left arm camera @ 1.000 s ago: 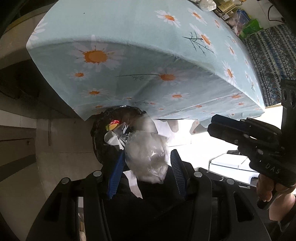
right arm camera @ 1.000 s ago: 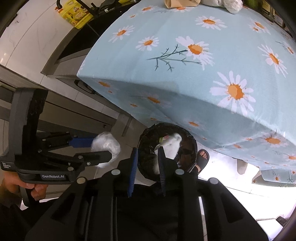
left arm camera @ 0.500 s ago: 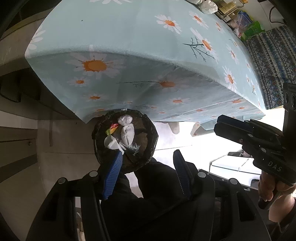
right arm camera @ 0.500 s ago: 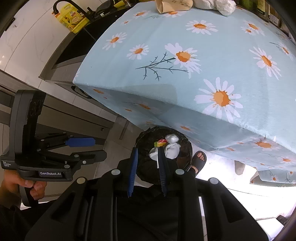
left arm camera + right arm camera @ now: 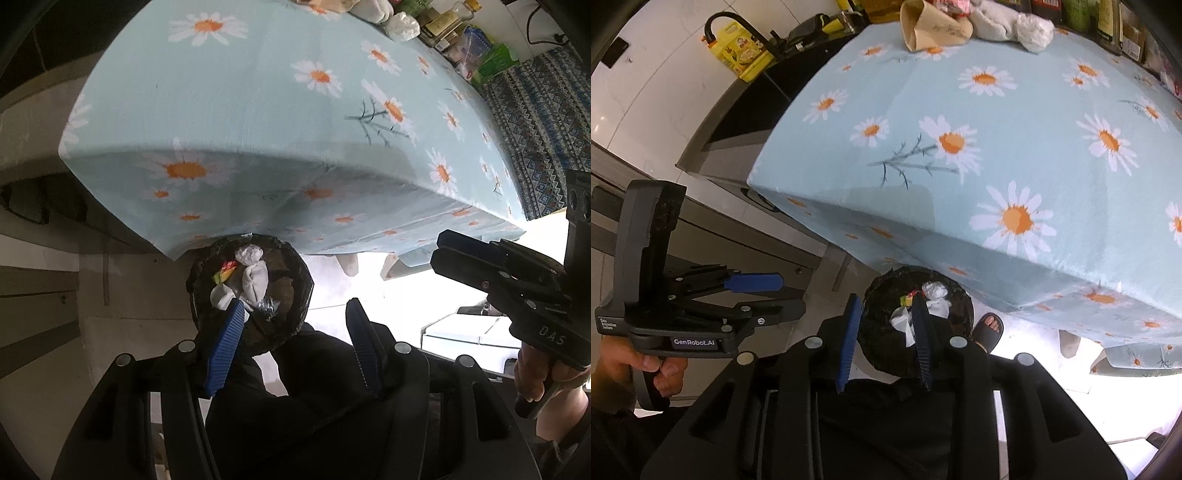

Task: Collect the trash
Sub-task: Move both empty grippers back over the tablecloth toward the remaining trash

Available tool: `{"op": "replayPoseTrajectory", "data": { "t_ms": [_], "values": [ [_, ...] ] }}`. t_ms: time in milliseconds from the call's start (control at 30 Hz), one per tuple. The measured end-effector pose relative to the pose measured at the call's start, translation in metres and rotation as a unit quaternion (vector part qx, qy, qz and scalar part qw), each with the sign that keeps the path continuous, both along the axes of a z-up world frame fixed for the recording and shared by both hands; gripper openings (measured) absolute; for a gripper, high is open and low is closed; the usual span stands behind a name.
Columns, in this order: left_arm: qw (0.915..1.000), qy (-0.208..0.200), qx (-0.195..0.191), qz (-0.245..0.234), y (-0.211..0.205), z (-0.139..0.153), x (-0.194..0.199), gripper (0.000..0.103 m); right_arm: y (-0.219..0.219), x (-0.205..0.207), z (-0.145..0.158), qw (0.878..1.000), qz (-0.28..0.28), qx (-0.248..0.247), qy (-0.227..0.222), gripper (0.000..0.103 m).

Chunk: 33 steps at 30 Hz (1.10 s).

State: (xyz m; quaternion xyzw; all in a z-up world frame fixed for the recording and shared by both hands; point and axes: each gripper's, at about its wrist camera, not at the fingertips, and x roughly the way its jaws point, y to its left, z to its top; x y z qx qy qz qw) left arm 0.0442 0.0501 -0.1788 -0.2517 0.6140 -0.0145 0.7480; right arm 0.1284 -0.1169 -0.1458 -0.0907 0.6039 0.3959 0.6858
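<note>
A black-lined trash bin stands on the floor below the table's corner; it also shows in the right wrist view. In it lie white crumpled wads and a colourful wrapper. My left gripper is open and empty above the bin. My right gripper is open and empty over the bin too. On the far end of the table lie a crumpled white wad, a brown paper bag and a white cloth.
The table has a light blue daisy cloth that hangs over the bin's far side. A dark counter with a yellow bottle stands at left. Packets crowd the table's far edge. A sandalled foot is beside the bin.
My left gripper opened and dropped the clear plastic wad into the bin. Both grippers then rose and tilted up, so more of the tabletop shows.
</note>
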Motion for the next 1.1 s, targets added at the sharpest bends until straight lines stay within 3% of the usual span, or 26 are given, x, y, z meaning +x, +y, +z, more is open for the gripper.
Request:
{"op": "replayPoseTrajectory", "data": {
  "t_ms": [67,300,367,533,667,933,1033,1100],
  "values": [
    [1.0000,-0.004,0.003,0.002,0.001,0.005,0.003,0.055,-0.002,0.002,0.007,1.000,-0.004,0.014,-0.006,0.037],
    [0.9996,-0.026,0.012,0.000,0.000,0.024,0.015,0.055,-0.010,0.017,0.028,0.999,-0.022,0.038,-0.031,0.039],
    [0.9992,-0.034,0.018,-0.002,-0.002,0.030,0.019,0.063,-0.011,0.022,0.033,0.998,-0.024,0.043,-0.036,0.042],
    [0.9980,-0.057,0.026,-0.002,-0.005,0.048,0.030,0.063,-0.014,0.041,0.047,0.996,-0.029,0.056,-0.055,0.044],
    [0.9971,-0.068,0.032,0.000,-0.007,0.059,0.038,0.063,-0.018,0.057,0.055,0.995,-0.034,0.066,-0.071,0.053],
    [0.9951,-0.084,0.045,0.027,0.000,0.076,0.059,0.065,-0.022,0.097,0.060,0.993,-0.043,0.079,-0.075,0.058],
    [0.9941,-0.086,0.051,0.041,0.000,0.081,0.065,0.070,-0.019,0.114,0.064,0.992,-0.046,0.088,-0.078,0.068],
    [0.9936,-0.088,0.053,0.046,0.000,0.084,0.071,0.070,-0.017,0.124,0.068,0.991,-0.047,0.098,-0.080,0.068]
  ]
}}
